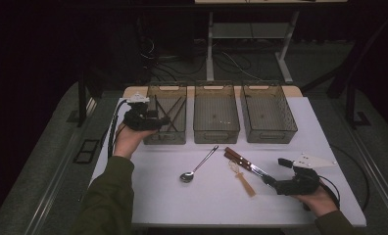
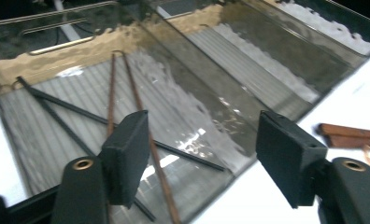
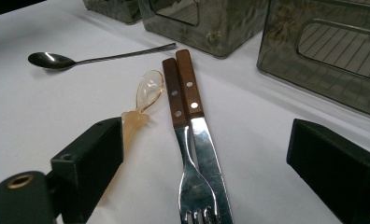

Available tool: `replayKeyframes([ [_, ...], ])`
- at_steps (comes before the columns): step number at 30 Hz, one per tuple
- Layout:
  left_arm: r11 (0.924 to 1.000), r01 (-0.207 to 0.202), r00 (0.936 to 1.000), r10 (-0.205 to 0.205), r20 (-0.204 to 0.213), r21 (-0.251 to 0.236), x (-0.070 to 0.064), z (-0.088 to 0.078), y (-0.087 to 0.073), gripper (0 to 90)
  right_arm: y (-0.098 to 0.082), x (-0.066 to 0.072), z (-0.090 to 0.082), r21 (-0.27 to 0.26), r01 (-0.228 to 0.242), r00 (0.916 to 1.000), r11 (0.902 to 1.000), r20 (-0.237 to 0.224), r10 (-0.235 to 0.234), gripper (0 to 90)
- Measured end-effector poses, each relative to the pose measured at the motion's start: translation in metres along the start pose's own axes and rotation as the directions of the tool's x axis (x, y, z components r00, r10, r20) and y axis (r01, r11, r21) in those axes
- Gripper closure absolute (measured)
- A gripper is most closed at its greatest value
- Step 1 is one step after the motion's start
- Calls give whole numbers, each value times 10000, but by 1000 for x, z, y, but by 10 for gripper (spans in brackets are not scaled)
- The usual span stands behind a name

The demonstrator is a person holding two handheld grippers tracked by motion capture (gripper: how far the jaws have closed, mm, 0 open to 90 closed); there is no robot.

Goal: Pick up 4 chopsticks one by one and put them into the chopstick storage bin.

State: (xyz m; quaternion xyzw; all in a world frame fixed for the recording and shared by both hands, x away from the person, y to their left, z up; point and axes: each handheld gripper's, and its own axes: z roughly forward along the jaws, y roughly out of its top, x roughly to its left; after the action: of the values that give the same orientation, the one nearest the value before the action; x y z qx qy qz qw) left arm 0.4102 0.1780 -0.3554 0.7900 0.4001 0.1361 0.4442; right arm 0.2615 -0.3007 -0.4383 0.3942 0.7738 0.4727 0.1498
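Sorting cutlery into bins, the left gripper (image 1: 155,119), jaws spread and empty, hangs over the left bin (image 1: 151,138) holding thin, stiff, light chopsticks (image 2: 127,84), while the right gripper (image 1: 273,182), jaws spread, faces the slippery, rigid fork (image 3: 188,154) and knife (image 3: 206,140) on the table (image 1: 206,200), best pinched at their wooden handles.

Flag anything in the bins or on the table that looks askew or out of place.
Nothing is spilled or damaged. The chopsticks in the left bin lie crossed rather than parallel, and the translucent plastic spoon rests slantwise beside the neatly paired fork and knife.

Wood-handled fork (image 3: 183,140) and knife (image 3: 199,130) lie touching between open jaws.
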Motion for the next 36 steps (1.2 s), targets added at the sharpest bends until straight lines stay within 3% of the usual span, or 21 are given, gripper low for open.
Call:
replayKeyframes([
  [3,9999,-55,9993,59,362,-113,-12,-4,0,293,0,0,0,8,13,10000,10000,3,-13,107],
  [7,9984,-545,9962,552,667,-121,-30,-9,-5,245,0,0,0,12,-3,10000,10000,3,3,107],
  [14,9957,-896,9889,919,1165,-249,-53,-10,-24,196,0,0,0,23,2,10000,10000,20,-2,107],
  [20,9931,-1148,9847,1167,1292,-220,-67,-10,-43,165,0,0,0,33,3,10000,10000,37,-3,107],
  [23,9920,-1187,9833,1236,1339,-439,-72,-13,-51,157,0,0,0,17,33,10000,10000,26,-33,107],
  [28,9918,-1143,9836,1211,1334,-573,-76,-16,-64,145,0,0,-1,6,44,10000,10000,-4,-44,107],
  [36,9871,-1437,9817,1512,1159,-703,-81,-24,-86,139,0,1,-1,-8,39,10000,10000,6,-39,107],
])
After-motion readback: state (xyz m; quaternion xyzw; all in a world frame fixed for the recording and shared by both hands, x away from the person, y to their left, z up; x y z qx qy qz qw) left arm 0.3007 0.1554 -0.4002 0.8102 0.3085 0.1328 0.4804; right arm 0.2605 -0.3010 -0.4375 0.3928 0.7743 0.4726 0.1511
